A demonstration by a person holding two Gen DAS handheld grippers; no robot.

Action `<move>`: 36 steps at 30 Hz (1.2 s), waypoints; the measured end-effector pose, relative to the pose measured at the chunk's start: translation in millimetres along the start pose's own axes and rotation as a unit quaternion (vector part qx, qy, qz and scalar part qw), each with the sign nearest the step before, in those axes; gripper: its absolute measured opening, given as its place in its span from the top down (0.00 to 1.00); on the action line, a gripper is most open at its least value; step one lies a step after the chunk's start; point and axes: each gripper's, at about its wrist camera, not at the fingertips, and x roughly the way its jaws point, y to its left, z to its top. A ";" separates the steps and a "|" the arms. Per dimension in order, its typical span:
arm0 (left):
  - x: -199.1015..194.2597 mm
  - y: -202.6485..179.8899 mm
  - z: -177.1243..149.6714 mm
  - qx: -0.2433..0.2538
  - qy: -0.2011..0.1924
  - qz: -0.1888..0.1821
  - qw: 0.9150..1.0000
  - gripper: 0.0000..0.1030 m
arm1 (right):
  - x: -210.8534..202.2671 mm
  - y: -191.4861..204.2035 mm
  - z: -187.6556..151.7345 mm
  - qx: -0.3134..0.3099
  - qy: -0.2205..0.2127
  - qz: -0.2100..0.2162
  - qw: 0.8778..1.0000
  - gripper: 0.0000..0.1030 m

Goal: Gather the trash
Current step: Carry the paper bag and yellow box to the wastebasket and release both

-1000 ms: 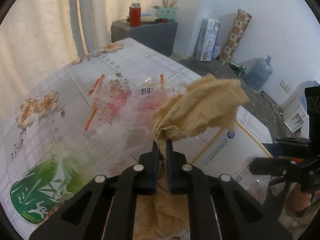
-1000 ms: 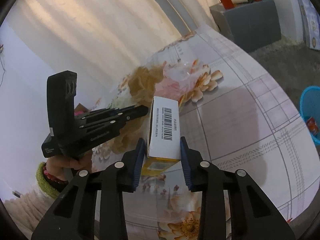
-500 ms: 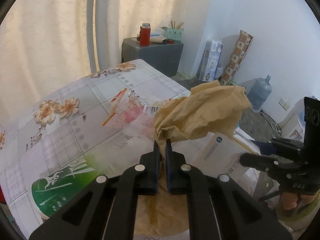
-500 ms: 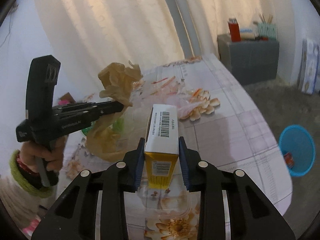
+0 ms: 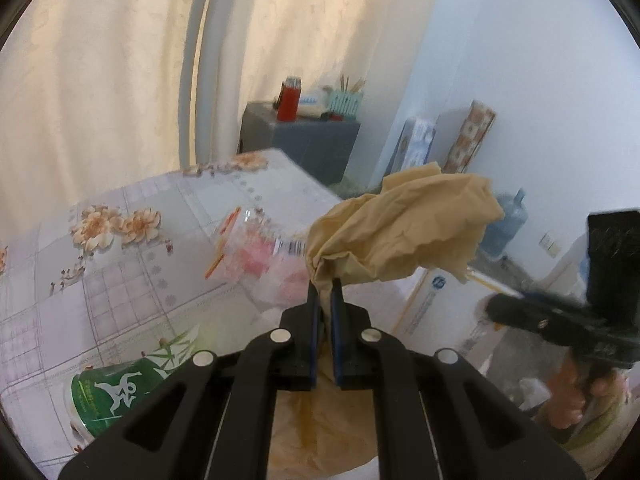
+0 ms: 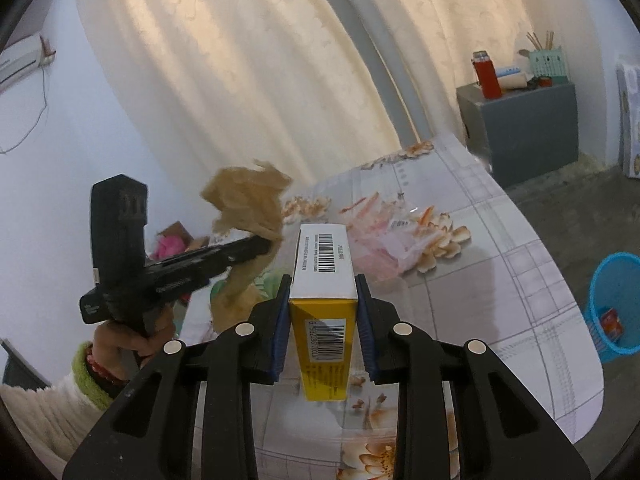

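Left wrist view: your left gripper (image 5: pixel 325 286) pinches only a narrow neck of the crumpled brown paper (image 5: pixel 404 228), held above the table (image 5: pixel 132 276); a jerk could tear it free.

Right wrist view: your right gripper (image 6: pixel 323 292) clamps the yellow box (image 6: pixel 323 280) by its sides, over the table's near edge. The blue bin (image 6: pixel 614 304) stands well off on the floor, so a loosened squeeze could drop the box short.
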 end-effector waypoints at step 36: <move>145.8 -294.0 94.0 0.104 0.019 -0.159 0.982 0.96 | -192.3 -200.4 -47.6 0.160 -0.148 -0.185 0.958 0.73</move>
